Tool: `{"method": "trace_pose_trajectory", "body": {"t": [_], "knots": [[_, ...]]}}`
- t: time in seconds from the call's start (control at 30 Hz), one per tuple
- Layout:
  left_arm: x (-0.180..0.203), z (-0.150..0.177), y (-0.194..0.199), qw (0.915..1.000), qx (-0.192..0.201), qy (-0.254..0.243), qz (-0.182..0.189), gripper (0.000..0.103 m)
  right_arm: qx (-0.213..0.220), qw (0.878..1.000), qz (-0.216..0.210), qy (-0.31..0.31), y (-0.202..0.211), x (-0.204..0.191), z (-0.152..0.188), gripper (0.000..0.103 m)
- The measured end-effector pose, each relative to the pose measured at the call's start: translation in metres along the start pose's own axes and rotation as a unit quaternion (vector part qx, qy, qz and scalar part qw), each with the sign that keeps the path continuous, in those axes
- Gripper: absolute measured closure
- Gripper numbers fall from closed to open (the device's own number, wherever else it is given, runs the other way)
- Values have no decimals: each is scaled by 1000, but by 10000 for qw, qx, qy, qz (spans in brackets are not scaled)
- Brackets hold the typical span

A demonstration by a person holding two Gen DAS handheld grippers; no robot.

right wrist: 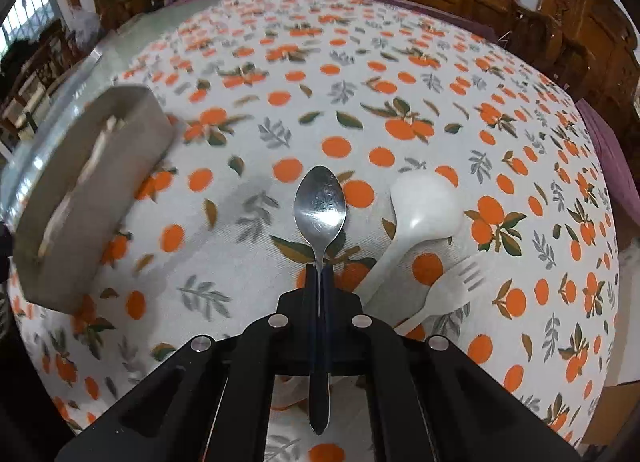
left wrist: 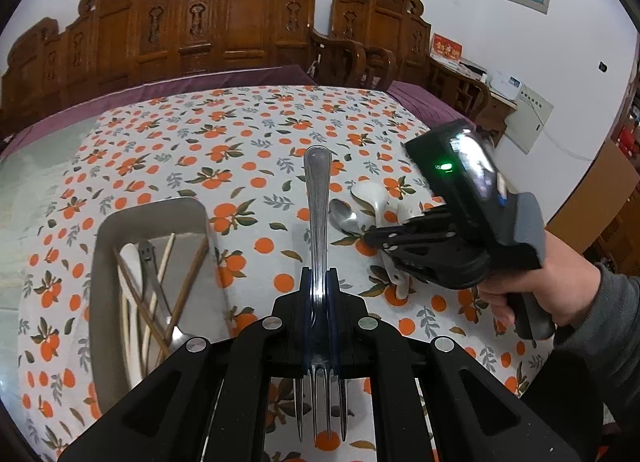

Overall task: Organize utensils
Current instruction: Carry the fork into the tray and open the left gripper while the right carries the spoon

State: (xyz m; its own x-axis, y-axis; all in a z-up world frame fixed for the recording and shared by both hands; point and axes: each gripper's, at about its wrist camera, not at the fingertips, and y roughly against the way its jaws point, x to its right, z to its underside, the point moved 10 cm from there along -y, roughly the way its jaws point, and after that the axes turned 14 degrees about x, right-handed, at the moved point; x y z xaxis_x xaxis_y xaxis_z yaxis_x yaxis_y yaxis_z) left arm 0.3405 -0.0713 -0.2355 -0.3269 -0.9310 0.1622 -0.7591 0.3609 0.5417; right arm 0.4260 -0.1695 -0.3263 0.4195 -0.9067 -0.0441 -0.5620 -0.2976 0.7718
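Note:
My left gripper [left wrist: 319,282] is shut on a metal fork [left wrist: 318,198], handle pointing away and tines toward the camera, held above the table. My right gripper [right wrist: 319,274] is shut on the neck of a metal spoon [right wrist: 320,202], whose bowl points forward. In the left wrist view the right gripper [left wrist: 370,236] sits at the right, in a person's hand [left wrist: 560,294], with the spoon's bowl [left wrist: 344,216] at its tip. A white spoon [right wrist: 420,206] and a white fork [right wrist: 452,282] lie on the cloth right of it. The grey tray [left wrist: 160,210] holds chopsticks [left wrist: 184,294] and other utensils.
The table wears a white cloth with orange fruit print [right wrist: 360,110]. The grey tray [right wrist: 92,206] stands at the left in the right wrist view. Carved wooden chairs [left wrist: 240,22] line the far edge, and a purple cushion [left wrist: 416,98] lies behind the table.

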Motion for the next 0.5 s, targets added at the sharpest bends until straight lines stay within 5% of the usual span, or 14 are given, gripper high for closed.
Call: {"method": "trace_pose_trajectory", "body": {"t": [0.5], "knots": [[-49, -5, 23, 9986, 136, 146, -491, 97, 734, 9964, -400, 169, 71, -56, -38, 99]]}}
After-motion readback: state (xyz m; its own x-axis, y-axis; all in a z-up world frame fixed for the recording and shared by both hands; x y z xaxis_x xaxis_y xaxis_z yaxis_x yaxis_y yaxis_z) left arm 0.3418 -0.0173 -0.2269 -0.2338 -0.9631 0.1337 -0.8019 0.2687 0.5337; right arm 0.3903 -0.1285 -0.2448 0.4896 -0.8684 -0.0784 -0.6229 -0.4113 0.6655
